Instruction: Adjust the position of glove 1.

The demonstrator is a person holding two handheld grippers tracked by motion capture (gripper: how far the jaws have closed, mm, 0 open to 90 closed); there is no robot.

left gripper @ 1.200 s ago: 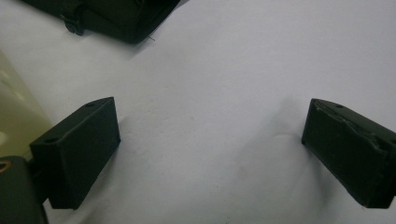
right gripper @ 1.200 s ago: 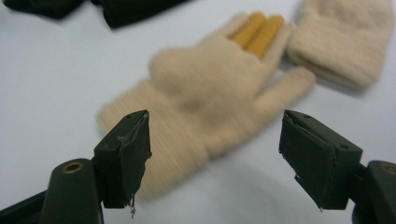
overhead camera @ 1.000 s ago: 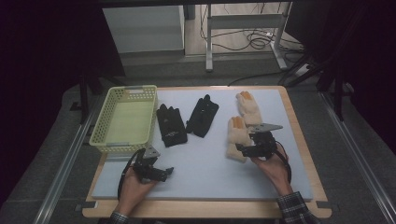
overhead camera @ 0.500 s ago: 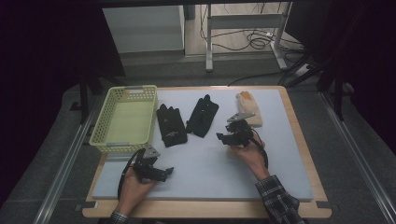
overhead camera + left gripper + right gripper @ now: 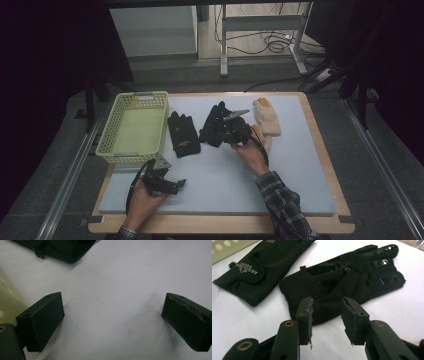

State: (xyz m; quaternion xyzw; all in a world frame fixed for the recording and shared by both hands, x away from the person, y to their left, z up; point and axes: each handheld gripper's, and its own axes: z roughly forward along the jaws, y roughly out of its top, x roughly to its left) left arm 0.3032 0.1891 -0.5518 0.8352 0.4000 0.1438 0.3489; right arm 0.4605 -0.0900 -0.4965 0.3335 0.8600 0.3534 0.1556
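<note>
The right gripper (image 5: 327,315) has just been narrowing its jaws, which stand partly apart, nothing pinched yet. Just beyond the fingertips lies a black glove (image 5: 347,282), its cuff nearest. Best to slide the pads over the cuff edge and bite one fold firmly. The left gripper (image 5: 112,322) rests wide apart on bare mat. Counted: two black gloves, two tan gloves (image 5: 267,117), one basket (image 5: 134,150).

I am sitting at a wooden-edged table (image 5: 315,131) under a pale blue-grey mat (image 5: 280,185). Grey floor (image 5: 350,85) is spreading beyond; a white cabinet (image 5: 152,31) and metal-legged frame (image 5: 260,30) are standing far off, black cables (image 5: 272,45) coiling beneath. Darkness is closing in left and right.
</note>
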